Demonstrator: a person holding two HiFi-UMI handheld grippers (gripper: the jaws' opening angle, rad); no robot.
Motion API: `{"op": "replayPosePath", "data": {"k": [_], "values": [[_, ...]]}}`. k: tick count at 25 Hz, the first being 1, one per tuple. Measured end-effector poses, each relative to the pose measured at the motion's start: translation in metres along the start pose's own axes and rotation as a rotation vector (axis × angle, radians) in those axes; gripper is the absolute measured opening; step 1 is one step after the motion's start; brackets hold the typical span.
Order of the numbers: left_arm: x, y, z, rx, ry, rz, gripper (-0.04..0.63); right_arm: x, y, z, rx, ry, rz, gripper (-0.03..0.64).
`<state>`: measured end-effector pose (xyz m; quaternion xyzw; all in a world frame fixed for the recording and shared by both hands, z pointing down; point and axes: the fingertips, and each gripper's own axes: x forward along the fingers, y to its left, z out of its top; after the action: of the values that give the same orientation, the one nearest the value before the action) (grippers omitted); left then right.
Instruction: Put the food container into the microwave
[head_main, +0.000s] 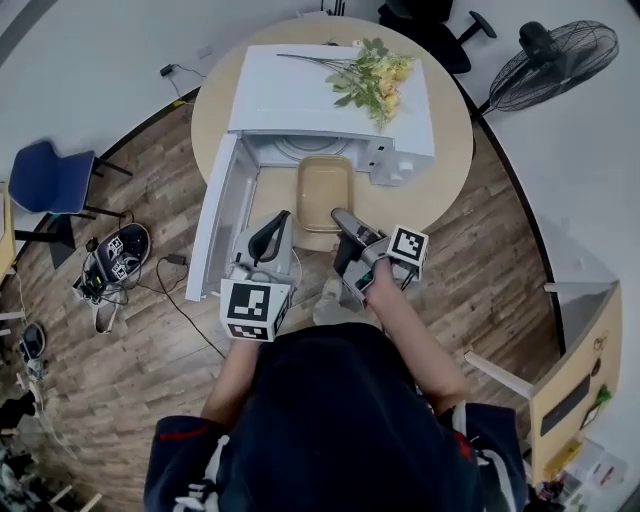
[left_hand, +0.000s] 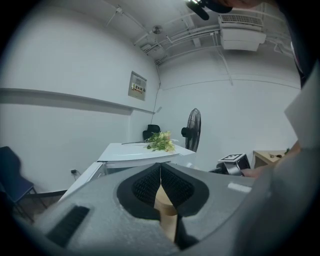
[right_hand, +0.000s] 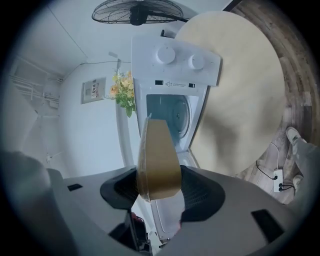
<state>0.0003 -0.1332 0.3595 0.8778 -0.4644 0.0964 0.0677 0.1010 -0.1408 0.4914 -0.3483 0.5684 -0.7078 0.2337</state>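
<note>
A tan, open food container (head_main: 325, 190) hangs level just before the cavity of the white microwave (head_main: 330, 95), whose door (head_main: 222, 215) stands swung out to the left. My left gripper (head_main: 280, 222) is shut on the container's near left rim; in the left gripper view a thin tan edge (left_hand: 162, 200) shows pinched between the pads. My right gripper (head_main: 345, 218) is shut on the near right rim. The right gripper view shows the container (right_hand: 157, 160) edge-on between the jaws, with the microwave's cavity (right_hand: 170, 115) straight behind it.
The microwave stands on a round wooden table (head_main: 445, 170), with yellow flowers (head_main: 375, 75) lying on its top. A floor fan (head_main: 555, 60) is at the far right, a blue chair (head_main: 50, 180) and shoes (head_main: 120, 255) at the left, and a wooden cabinet (head_main: 580, 370) at the right.
</note>
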Motion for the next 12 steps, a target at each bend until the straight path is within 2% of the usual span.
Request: {"op": "replayPosePath", "data": {"k": [12], "values": [[0.044,0.005,-0.015,-0.059,0.023,0.055,0.017,0.014,-0.016,0.042,0.019,0.043,-0.044,0.229]]}}
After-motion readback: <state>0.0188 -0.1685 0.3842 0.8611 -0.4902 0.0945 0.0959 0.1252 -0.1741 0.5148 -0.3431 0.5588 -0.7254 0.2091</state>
